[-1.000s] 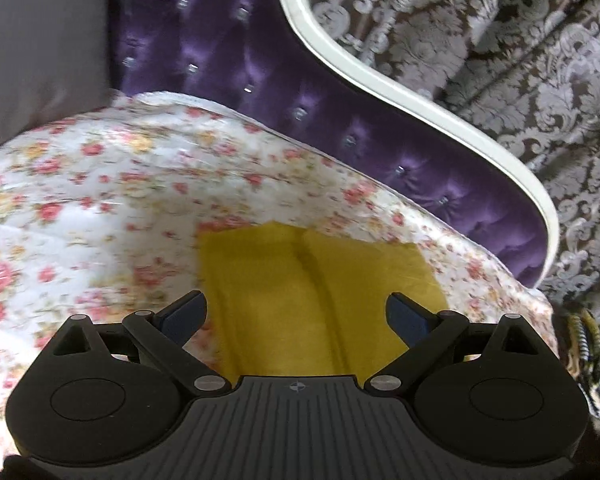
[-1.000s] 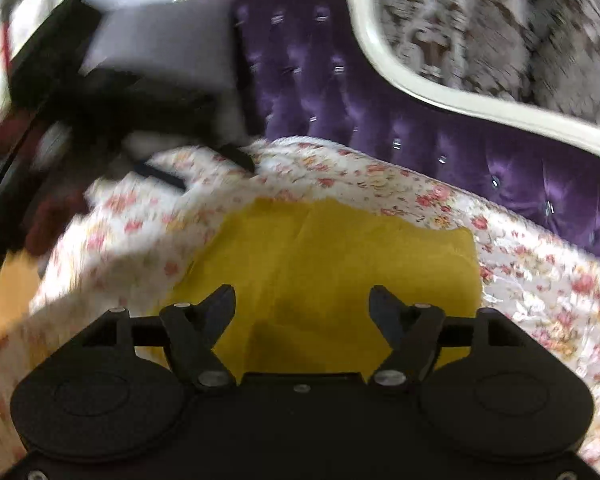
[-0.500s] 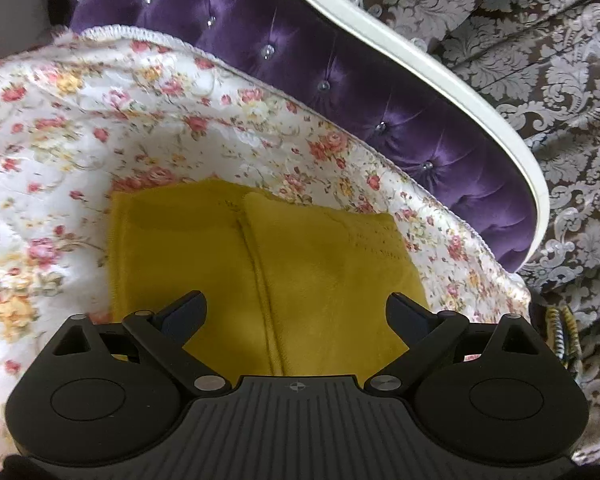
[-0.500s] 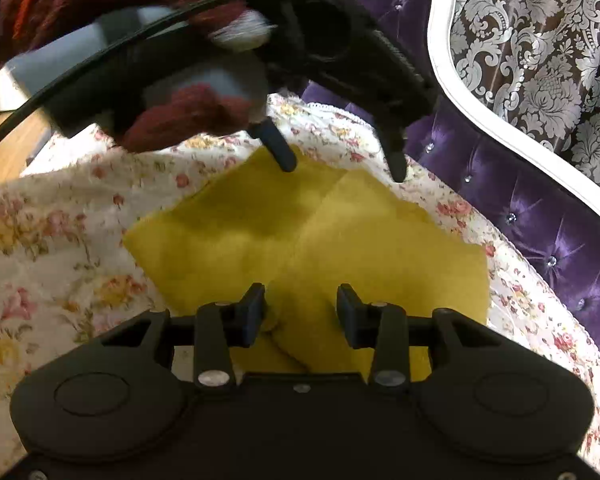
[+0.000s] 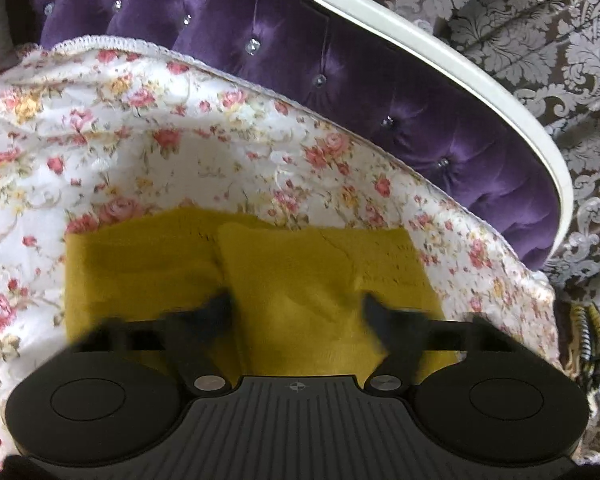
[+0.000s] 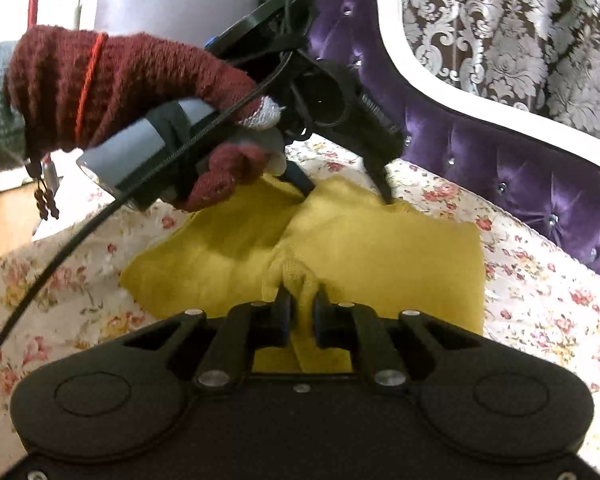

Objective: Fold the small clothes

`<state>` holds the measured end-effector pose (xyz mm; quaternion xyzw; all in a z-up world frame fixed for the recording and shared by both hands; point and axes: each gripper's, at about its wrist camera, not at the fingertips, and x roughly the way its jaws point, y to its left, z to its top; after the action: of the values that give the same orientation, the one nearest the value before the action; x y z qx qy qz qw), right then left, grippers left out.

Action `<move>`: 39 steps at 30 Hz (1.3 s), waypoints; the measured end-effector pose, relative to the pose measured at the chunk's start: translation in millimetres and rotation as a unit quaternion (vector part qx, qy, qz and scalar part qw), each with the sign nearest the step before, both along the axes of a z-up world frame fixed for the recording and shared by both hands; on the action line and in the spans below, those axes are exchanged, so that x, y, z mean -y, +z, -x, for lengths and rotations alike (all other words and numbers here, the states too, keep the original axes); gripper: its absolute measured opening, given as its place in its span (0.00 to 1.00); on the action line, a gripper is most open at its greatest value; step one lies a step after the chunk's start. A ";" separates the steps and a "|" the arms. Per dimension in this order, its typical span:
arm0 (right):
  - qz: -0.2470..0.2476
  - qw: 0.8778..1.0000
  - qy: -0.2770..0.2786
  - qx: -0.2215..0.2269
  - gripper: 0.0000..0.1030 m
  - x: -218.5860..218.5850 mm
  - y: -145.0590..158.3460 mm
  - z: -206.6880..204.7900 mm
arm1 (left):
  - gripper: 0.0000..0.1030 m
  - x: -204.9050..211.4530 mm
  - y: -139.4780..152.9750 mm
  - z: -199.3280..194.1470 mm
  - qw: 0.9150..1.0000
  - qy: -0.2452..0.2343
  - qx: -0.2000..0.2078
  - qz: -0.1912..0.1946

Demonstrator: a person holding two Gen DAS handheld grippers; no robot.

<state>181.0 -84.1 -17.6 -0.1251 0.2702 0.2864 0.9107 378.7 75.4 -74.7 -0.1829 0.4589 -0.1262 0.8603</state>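
Note:
A mustard-yellow cloth (image 5: 300,272) lies partly folded on the floral bedspread (image 5: 140,140). In the left wrist view my left gripper (image 5: 296,308) is blurred, its jaws closing with the cloth between them and a wide gap still left. From the right wrist view the left gripper (image 6: 344,192), held by a red-gloved hand (image 6: 120,88), digs its fingertips into the far edge of the cloth (image 6: 380,248). My right gripper (image 6: 300,308) is closing on a raised fold at the near edge, and its pads pinch it.
A purple tufted headboard (image 5: 340,80) with a white frame curves behind the bedspread (image 6: 540,300). Patterned grey curtains (image 5: 540,40) hang beyond it. A grey pillow (image 6: 172,4) stands at the back left. A striped object (image 5: 588,336) lies off the bed's right edge.
My left gripper came down onto the cloth's far edge and began closing from wide open. My right gripper's jaws closed on a fold at the near edge.

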 end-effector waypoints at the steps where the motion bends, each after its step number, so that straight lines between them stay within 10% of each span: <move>1: -0.005 1.000 -0.002 -0.002 0.16 1.3 0.0 0.0 | 0.29 0.2 0.0 -2.4 1.000 -0.002 -0.001 0.001; 3: -0.011 1.000 -0.006 -0.003 0.16 2.6 0.6 0.4 | 0.12 -1.6 -1.6 -4.2 1.000 -0.006 -0.001 0.023; 18: -0.087 0.996 -0.001 0.006 0.16 -11.1 40.0 10.0 | 0.11 -26.8 69.2 14.4 0.995 -0.052 0.081 -0.013; 27: -0.059 0.997 0.033 -0.033 0.16 -51.6 2.2 -1.3 | 0.11 -81.9 30.8 9.5 0.998 0.012 0.037 -0.056; 31: -0.057 0.997 0.030 -0.040 0.16 -51.5 -5.7 -0.4 | 0.11 -91.1 13.7 13.2 1.000 0.014 0.008 -0.012; 34: -0.061 0.997 0.022 -0.040 0.16 -45.7 -5.8 1.6 | 0.26 -94.2 10.9 22.9 0.999 0.015 0.006 0.048; 36: -0.078 0.996 0.014 -0.041 0.16 -38.2 -2.5 2.2 | 0.63 -92.4 12.0 30.7 0.997 0.012 0.011 0.075; 39: -0.111 0.993 -0.005 -0.044 0.16 -22.7 5.3 -3.9 | 0.72 -86.0 12.8 39.6 0.995 -0.001 0.007 0.103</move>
<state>184.9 -61.4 -12.4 -0.0085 0.2774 0.3155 0.9074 339.1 161.4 -61.8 -0.2690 0.4378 -0.1750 0.8399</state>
